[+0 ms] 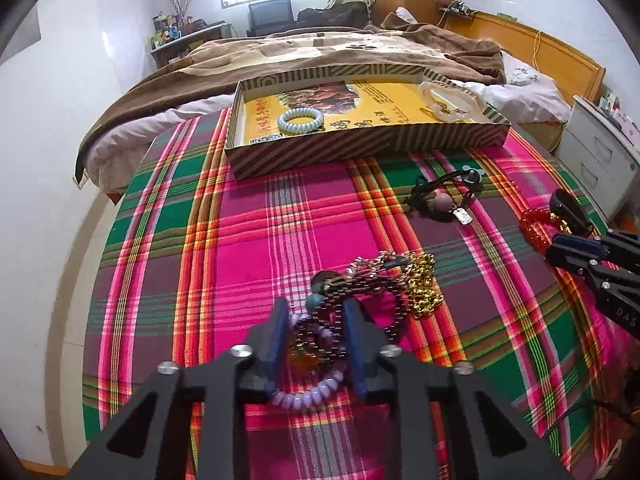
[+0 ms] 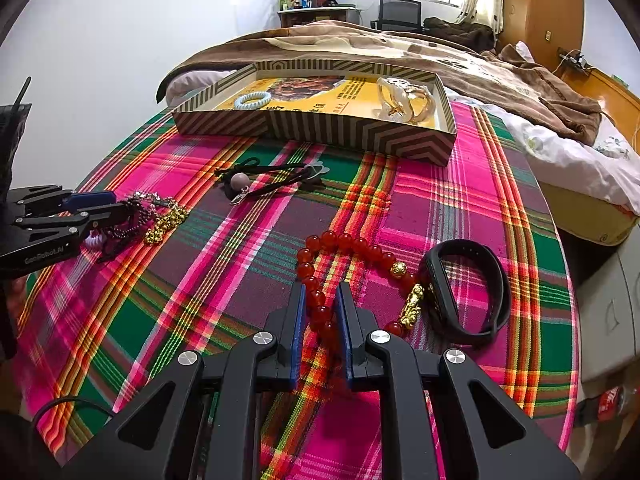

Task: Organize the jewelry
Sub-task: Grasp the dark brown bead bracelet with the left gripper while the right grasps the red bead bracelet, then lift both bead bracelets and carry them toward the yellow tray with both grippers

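Observation:
A striped cardboard tray point(image 1: 360, 148) point(image 2: 320, 128) at the table's far side holds a pale blue coil band point(image 1: 300, 120) point(image 2: 253, 101) and clear bangles point(image 1: 450, 100) point(image 2: 404, 100). My left gripper point(image 1: 316, 312) point(image 2: 120, 208) stands open around a jewelry heap: a dark bead bracelet point(image 1: 360, 292), a purple coil band point(image 1: 308, 394) and a gold chain point(image 1: 424, 292) point(image 2: 166, 224). My right gripper point(image 2: 320, 292) point(image 1: 560, 224) is shut on a red bead bracelet point(image 2: 344, 242) point(image 1: 534, 226). A black wristband point(image 2: 468, 292) lies right of it.
A black cord necklace with a round bead point(image 1: 444, 200) point(image 2: 256, 180) lies on the plaid tablecloth point(image 1: 280, 240) point(image 2: 460, 200) in front of the tray. A bed with a brown blanket point(image 1: 320, 48) is behind the table. White drawers point(image 1: 600, 156) stand at the right.

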